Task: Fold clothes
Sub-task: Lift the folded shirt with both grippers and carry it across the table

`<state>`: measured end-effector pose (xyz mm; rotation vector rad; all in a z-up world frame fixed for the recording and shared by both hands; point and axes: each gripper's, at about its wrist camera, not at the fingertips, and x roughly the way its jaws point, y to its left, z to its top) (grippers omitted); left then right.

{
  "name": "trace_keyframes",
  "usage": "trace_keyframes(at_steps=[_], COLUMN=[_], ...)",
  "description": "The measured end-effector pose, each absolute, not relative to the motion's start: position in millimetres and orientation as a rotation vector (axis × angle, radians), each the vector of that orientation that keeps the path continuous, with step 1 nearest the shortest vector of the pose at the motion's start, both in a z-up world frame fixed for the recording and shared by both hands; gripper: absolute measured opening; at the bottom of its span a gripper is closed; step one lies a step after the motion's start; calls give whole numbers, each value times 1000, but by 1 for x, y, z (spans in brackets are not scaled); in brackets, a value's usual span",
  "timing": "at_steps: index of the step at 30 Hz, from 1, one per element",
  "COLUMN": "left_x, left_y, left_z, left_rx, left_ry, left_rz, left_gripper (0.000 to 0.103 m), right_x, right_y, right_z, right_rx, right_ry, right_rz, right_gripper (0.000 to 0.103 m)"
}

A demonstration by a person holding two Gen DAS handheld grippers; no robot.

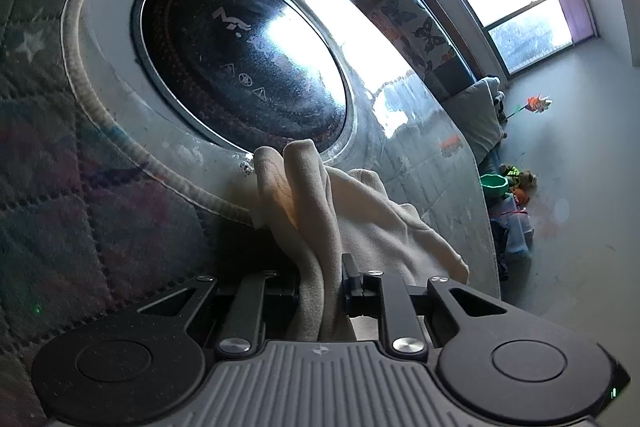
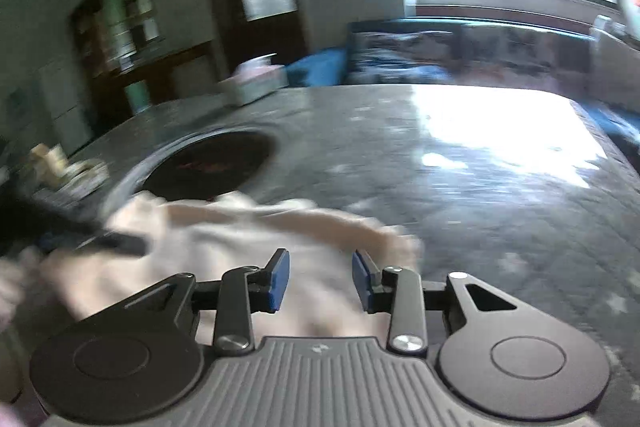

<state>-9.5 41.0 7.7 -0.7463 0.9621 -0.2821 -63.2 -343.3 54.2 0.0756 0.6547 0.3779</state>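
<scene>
Left gripper (image 1: 320, 291) clamped (right gripper (image 2: 320, 281) parted)

Cream fleece against a grey, star-dotted quilt

The soft cream fleece garment (image 1: 360, 223) glows warm orange where light passes through a fold; beneath it the dull grey-green quilted cover (image 1: 60, 131) carries pale stars and faint plum patches. The glossy black round glass panel (image 1: 240, 67) shows white symbols inside a pale grey ring. On the right, blue pads (image 2: 280, 279) stand out on the black hand-held gripper (image 2: 320, 281). Behind, a white cloth printed with black butterflies (image 1: 420, 27) and a lilac curtain (image 1: 576, 15).
</scene>
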Motion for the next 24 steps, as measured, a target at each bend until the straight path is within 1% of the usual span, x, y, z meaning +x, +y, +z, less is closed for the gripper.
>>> trace_keyframes(at_steps=[5,10,12,13,14,16,20,24], left_x=[-9,-8,-8,-7,-7,-7,-7,-2], left_y=[38,34,32,31,30,27,20,9], left_z=[10,12,13,14,15,17,27,41], left_rx=[-716,-679,-666,-658,-647,-624,-583,-541], left_ry=[957,951,950,950,950,947,927,901], left_rz=[-280,-275,-271,-270,-268,-265,-287,-335], left_gripper=[20,20,20,20,20,20,18,17], right_x=[-41,-32,-32,-33,-33,-39,-47,-61], right_y=[-363,-368,-365,-363,-362,-359,-364,-372], right_z=[36,23,22,22,21,24,33,47], right_rx=[160,224,233,235,236,237,263,272], right_ry=[684,703,696,694,695,685,652,603], right_rz=[311,302,310,317,322,324,324,312], right_gripper=[39,40,39,29,21,15,12,11])
